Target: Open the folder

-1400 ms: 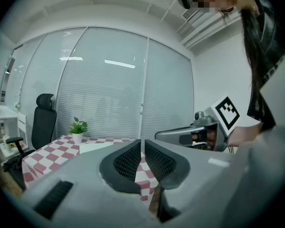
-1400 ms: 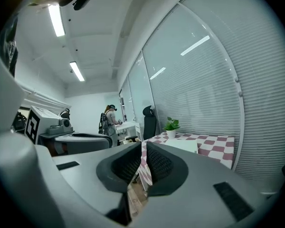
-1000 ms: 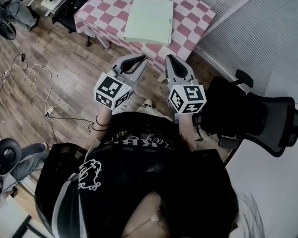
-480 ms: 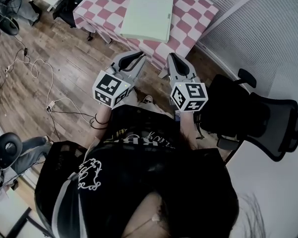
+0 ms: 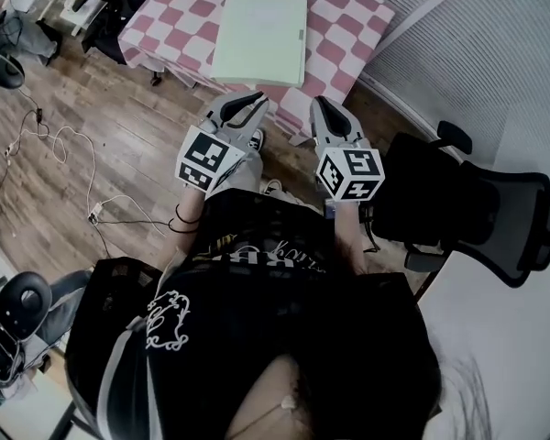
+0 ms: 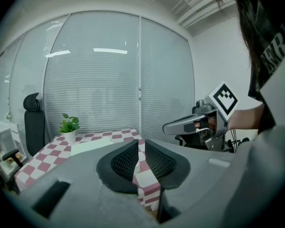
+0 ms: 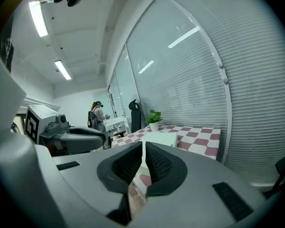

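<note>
A pale green folder (image 5: 259, 38) lies closed and flat on a table with a pink-and-white checked cloth (image 5: 344, 26). It also shows as a pale slab (image 6: 91, 146) in the left gripper view and as a light sheet (image 7: 159, 138) in the right gripper view. My left gripper (image 5: 254, 102) and right gripper (image 5: 317, 104) hang side by side short of the table's near edge, both shut and empty, apart from the folder.
A small potted plant (image 6: 69, 127) stands at the table's far end. A black office chair (image 5: 467, 214) is close on my right. Cables (image 5: 69, 145) trail over the wood floor on the left. Slatted blinds (image 7: 190, 80) line the wall beyond. A person (image 7: 96, 113) stands far off.
The table and folder have come closer to both grippers in the head view. Both grippers have advanced toward the table's near edge and stay shut.
</note>
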Demonstrator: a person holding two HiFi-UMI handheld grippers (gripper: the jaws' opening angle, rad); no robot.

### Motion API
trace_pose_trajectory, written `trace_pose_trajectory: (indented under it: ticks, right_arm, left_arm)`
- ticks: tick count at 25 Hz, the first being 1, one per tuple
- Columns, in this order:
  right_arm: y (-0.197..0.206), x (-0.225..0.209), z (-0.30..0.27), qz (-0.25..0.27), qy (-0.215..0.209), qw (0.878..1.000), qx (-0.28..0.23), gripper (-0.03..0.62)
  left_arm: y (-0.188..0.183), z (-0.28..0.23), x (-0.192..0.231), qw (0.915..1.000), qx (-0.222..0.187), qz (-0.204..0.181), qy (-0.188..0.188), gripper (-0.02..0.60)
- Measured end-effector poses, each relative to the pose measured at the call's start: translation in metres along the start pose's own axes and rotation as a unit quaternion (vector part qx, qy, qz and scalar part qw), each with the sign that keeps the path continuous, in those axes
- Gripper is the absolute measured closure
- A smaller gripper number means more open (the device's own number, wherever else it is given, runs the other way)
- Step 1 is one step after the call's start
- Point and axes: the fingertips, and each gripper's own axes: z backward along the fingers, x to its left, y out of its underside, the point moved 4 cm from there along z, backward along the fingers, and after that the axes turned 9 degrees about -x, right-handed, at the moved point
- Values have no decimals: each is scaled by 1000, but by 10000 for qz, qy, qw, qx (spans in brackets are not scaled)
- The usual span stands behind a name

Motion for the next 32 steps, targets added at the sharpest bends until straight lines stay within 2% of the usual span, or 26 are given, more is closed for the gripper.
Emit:
trace_pose_trajectory:
  ticks: [10, 15, 17, 19, 20, 22, 24, 27, 29, 30, 32]
  right_arm:
    - [20, -37, -60, -147, 582, 9970, 489, 568]
    - [37, -49, -84, -458, 802, 9931, 718, 568]
    - [44, -55, -91, -598, 891, 9911, 790, 568]
    - [52, -60, -98, -688, 913, 9894, 901, 568]
    - [57, -63, -101, -711, 889, 9886, 982, 566]
    - [69, -66, -108, -719, 807, 9871, 1178, 566]
    - [80, -69, -113, -723, 741, 9852, 1370, 566]
    - [94, -77, -120, -736, 788, 9817, 1567, 566]
    - [102, -83, -122, -782, 864, 9790, 1670, 565]
    - [105, -85, -123, -859, 888, 9774, 1716, 559]
    - [112, -89, -124, -1084, 919, 9737, 1780, 476]
  left_arm:
    - [24, -59, 51, 9950, 472, -314, 820, 543]
    - [38, -79, 69, 9896, 681, -363, 1210, 540]
    - [48, -86, 73, 9861, 853, -328, 1385, 505]
    - [61, -94, 75, 9814, 1069, -279, 1569, 407]
    - [67, -98, 76, 9785, 1182, -301, 1661, 378]
    - [80, -107, 75, 9706, 1412, -511, 1881, 346]
    - [94, -116, 72, 9571, 1692, -962, 2145, 323]
    - [114, -128, 71, 9274, 2125, -1963, 2372, 295]
    - [126, -134, 69, 9086, 2292, -2483, 2454, 291]
    - [131, -136, 68, 9027, 2346, -2595, 2503, 290]
    - [141, -141, 65, 8987, 2409, -2617, 2566, 288]
